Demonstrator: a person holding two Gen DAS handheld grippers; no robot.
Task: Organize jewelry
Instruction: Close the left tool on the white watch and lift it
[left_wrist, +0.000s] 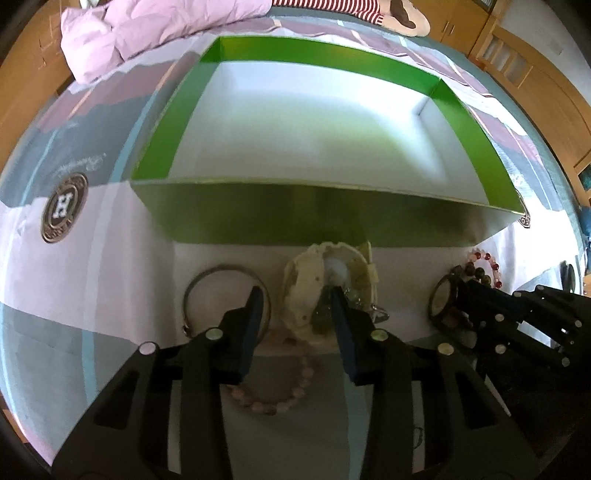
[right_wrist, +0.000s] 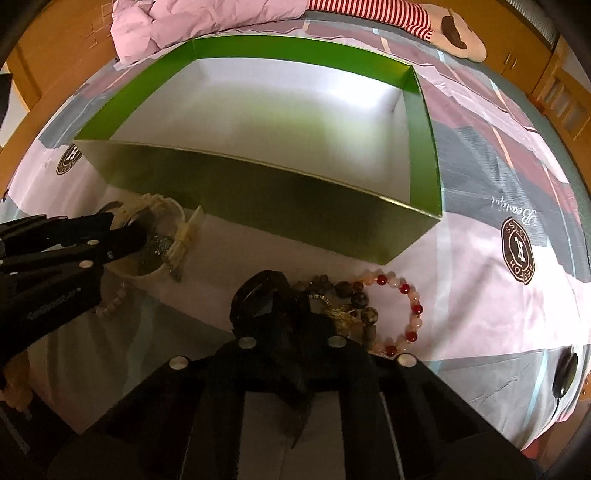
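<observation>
Cream watch (left_wrist: 328, 284) lying before green box (left_wrist: 325, 218); left gripper (left_wrist: 295, 299) gaping wide, straddling it, gripping nothing. Right gripper (right_wrist: 284, 314) pinching black watch (right_wrist: 258, 299). Risking snagging pink bead bracelet (left_wrist: 273, 398) underneath.

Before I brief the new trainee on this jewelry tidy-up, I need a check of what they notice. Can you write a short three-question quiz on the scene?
1. True or false: the green box already holds jewelry.
2. What is the right gripper shut on?
A. the silver bangle
B. the black watch
C. the pink bead bracelet
3. Fill in: the open left gripper has its fingers around the edge of the cream ____.

Key
1. False: its white floor is bare.
2. B
3. watch: one finger is inside its band loop, the other outside, beside the silver bangle.
</observation>
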